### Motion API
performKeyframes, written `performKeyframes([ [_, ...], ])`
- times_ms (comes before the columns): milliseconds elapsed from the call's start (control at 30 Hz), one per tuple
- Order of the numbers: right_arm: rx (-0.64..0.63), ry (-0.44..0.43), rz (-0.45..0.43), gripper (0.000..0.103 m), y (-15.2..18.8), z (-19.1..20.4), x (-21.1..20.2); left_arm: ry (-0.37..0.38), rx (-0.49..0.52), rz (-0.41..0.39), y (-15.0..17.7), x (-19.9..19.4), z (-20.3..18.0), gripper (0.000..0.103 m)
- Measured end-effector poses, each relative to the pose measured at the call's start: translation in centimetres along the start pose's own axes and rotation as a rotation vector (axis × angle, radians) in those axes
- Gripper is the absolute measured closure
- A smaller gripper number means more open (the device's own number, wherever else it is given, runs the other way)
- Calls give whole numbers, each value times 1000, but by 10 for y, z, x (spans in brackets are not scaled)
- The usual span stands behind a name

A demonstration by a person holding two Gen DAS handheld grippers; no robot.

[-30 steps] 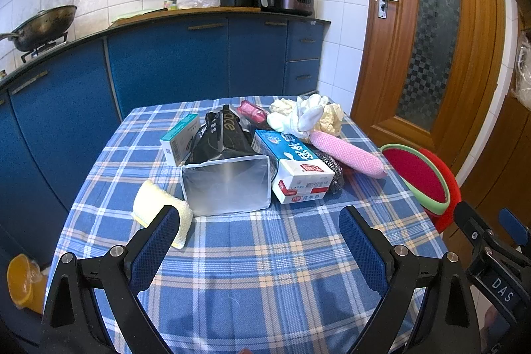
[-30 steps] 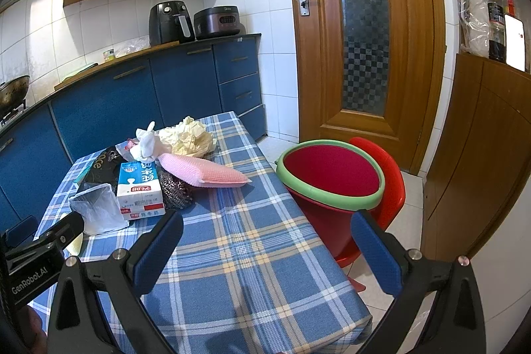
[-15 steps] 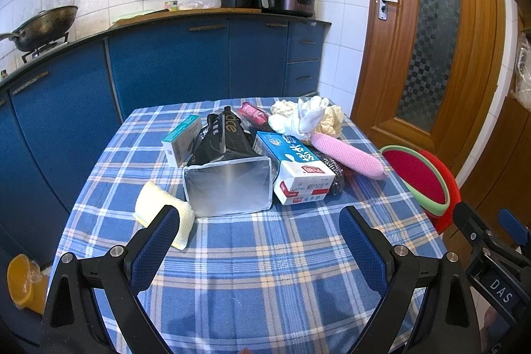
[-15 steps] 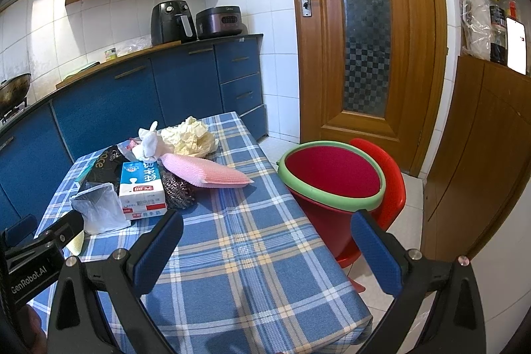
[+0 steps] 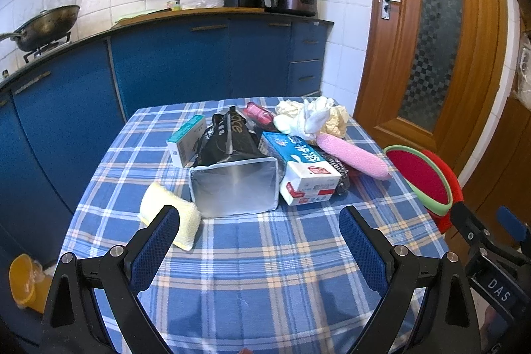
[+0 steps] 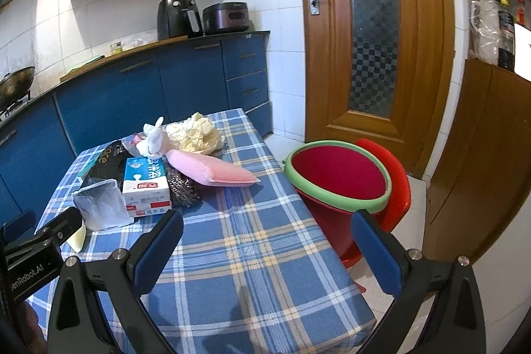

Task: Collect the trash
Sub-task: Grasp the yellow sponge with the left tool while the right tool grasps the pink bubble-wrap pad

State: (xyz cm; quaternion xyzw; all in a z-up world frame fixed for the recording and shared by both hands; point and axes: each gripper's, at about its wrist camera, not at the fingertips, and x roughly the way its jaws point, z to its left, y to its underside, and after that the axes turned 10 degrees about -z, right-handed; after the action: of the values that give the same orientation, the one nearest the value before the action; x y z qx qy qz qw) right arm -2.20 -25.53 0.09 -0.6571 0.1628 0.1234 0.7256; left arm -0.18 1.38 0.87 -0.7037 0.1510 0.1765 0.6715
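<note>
- Left tongs: black frame with blue textured pads, spread wide apart, gripping nothing, held above the near part of the worktop, which is covered in a blue plaid cloth.
- Right tongs: same build, also spread wide and gripping nothing, over the worktop's right edge.
- Pale yellow spongy pad: lies flat just beside the left tongs' left pad.
- Silver foil-lined open bag: lies on its side, rectangular mouth facing the tongs; contents cannot be told.
- White and blue rectangular carton with a red band: touches the bag's right side.
- Dark wiry metal scourer: beside the carton.
- Pink textured oblong pouch: rests partly on the scourer.
- Crumpled cream paper and white tissue wad: at the far end of the pile.
- Red round bin with a green rim: stands on the floor just beside the worktop's right edge; no trash is visible in it.
</note>
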Motion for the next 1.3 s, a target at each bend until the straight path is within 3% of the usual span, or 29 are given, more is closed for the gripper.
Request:
performKeyframes([
  [233,-39,-30,8,0,-9,5,20,-45,-11,14,-5,9,16,6],
  [467,-126,-52,30,0,-14,16,48,-141,-31,37,-10,25,49,6],
  [900,-287,-102,128,0,-6,32,110,-240,-160,195,2,71,115,6],
  [1133,-356,-153,116,0,-17,41,132,-210,-257,338,14,108,131,7],
  [1233,-372,-193,115,6,-21,45,140,-215,-290,368,17,118,133,9],
  [1300,-372,-231,133,16,-22,47,147,-224,-306,390,20,125,133,11],
])
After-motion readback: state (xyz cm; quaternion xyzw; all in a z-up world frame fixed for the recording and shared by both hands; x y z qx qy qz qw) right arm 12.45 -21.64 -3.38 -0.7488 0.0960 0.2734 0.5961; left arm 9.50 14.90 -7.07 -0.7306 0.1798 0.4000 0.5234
